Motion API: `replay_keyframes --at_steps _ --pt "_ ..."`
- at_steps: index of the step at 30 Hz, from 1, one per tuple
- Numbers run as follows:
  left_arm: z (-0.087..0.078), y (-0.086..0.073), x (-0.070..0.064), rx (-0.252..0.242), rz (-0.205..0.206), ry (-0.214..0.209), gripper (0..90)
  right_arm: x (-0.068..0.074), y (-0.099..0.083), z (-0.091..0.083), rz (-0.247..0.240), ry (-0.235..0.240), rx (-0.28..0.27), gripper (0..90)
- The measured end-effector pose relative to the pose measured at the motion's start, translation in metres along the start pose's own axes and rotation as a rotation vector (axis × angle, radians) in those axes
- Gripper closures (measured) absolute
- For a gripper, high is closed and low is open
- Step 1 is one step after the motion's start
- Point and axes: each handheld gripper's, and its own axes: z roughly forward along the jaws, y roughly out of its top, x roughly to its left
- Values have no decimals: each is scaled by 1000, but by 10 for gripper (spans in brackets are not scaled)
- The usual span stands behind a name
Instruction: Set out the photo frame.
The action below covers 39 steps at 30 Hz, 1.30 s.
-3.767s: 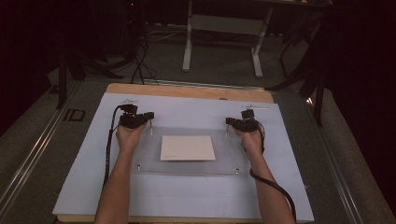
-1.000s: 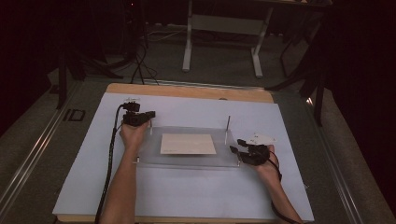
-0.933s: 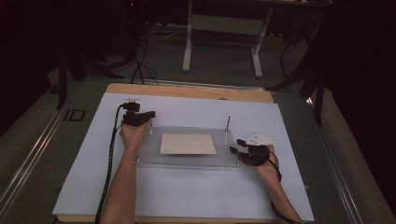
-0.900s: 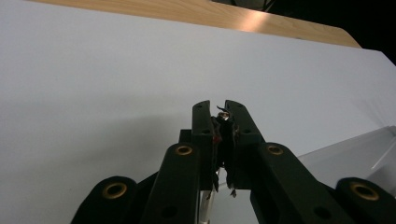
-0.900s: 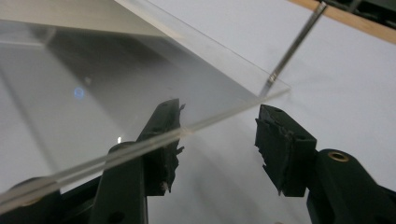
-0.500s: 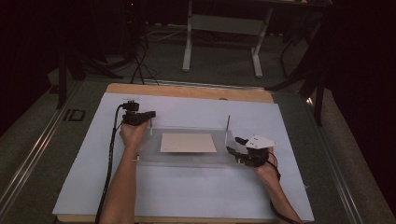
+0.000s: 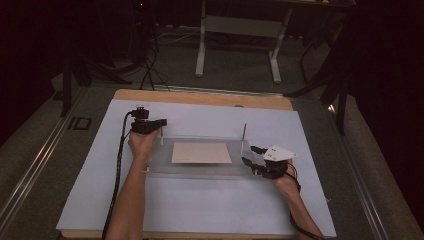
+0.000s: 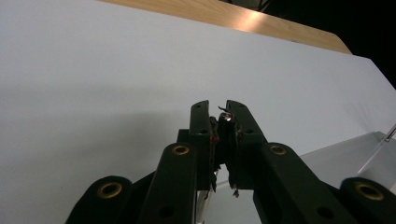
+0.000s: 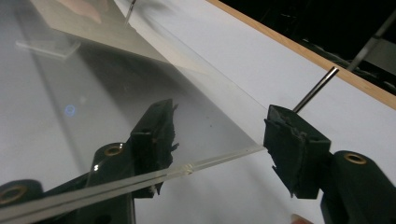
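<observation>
Clear acrylic plate (image 7: 200, 155) lies on the white sheet (image 7: 90, 200) covering the surface, a tan card (image 7: 201, 152) resting at its middle and thin metal pins standing at its corners. At the far left corner the left gripper (image 7: 159, 122) has its jaws pressed together on the pin there, whose tip shows between them in the left gripper view (image 8: 223, 116). At the near right corner the right gripper (image 7: 253, 160) holds its jaws wide apart, straddling the plate's edge (image 9: 219, 156) without touching it, with the far right pin (image 9: 315, 88) just beyond.

Judged from this, a lift or pull on one pin alone could tilt the plate and let the card slide off. If the right jaws close askew, they could slip off the thin, slick edge or knock the pin.

Open white sheet lies on every side of the plate, widest toward the near edge; the surface's wooden far edge (image 7: 210, 99) is well apart.
</observation>
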Motion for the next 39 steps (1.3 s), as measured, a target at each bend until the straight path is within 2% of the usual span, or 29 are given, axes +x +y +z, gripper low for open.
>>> replay_keyframes --at_steps 4,8,13,17,21,26,34,39 --pt "1 1 0 4 -2 -1 816 -1 0 0 -13 23 -16 433" --pt "1 1 0 6 3 -3 803 -2 0 1 1 39 -25 432" --pt "4 -1 0 30 10 -6 744 -2 2 2 10 32 -24 432" --pt "3 -1 -1 21 18 -20 701 -2 3 2 19 28 -25 431" --pt "-2 0 -2 8 37 -35 672 -3 3 2 35 29 -28 433" --pt "-10 -2 1 -20 39 -55 665 -3 4 2 40 28 -26 433" --pt "-26 -5 4 -37 99 -61 645 -4 6 2 49 28 -23 433" --pt "-37 -8 5 -59 120 -76 641 -4 6 2 55 29 -20 432"
